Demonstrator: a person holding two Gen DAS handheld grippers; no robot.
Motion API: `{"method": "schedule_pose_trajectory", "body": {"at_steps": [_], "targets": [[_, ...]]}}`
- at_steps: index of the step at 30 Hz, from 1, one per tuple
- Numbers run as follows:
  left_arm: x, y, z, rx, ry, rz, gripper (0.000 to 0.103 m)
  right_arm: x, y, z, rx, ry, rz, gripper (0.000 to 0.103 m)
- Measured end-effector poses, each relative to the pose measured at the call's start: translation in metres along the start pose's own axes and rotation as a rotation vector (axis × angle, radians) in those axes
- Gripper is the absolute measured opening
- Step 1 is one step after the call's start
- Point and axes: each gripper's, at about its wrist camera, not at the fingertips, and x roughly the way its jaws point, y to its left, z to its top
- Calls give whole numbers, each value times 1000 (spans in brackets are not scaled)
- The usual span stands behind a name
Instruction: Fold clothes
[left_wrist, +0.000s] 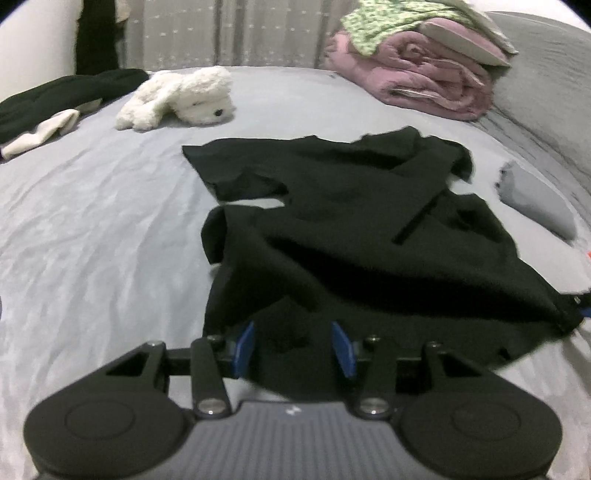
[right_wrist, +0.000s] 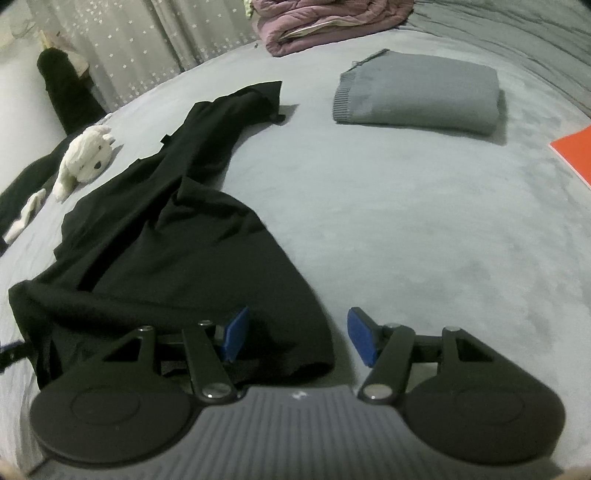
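In your left wrist view, the black garment (left_wrist: 354, 221) lies rumpled across the middle of the bed (left_wrist: 92, 221), its near hem draped between the fingers of your left gripper (left_wrist: 293, 345), which stand apart with no pad pressing the cloth. Judging by that, you are between grips: before you close again, spread the near edge flat, pick a clean corner rather than a bunched fold, and keep the cloth low as you pull so the wrinkles run out. Here you can count one white plush toy (left_wrist: 181, 98), one pink rolled quilt (left_wrist: 421, 79) and one grey folded piece at the right edge. In your right wrist view, the same garment runs from far left down to your right gripper (right_wrist: 295, 338), whose fingers are also apart, the left one over the hem, the right one above bare sheet. One grey folded sweater (right_wrist: 417, 94) sits well apart, finished by the look of it; one orange object (right_wrist: 574, 153) peeks in beside it.
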Motion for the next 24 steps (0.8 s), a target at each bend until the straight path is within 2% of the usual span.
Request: {"method": "schedule_pose_trajectory", "body": {"at_steps": [2,4,5,6,8,16,20,24], "targets": [[5,-1,0,-19,11,25,43,1,1,0,-5,1,0,63],[11,-1,0,-39,28,54,26,2,1,0,-7,2,1,64],[13,-1,0,-48,36,67,13,2,1,0,-6,3,3,64],[14,-1,-1,-56,43,71,5,2,0,0,-6,3,6,64],[11,1,-4,-56,50,60,3,1,-1,-1,-6,3,10,64],[-30,16,-23,50,68,12,2,-5,-13,-4,-8,0,7,64],[-40,31,-33,89,104,5,2,-9,-22,-7,4,-3,-2,64],[-35,43,-42,117,181,-14,2,-11,-27,-6,15,-8,-7,64]]}}
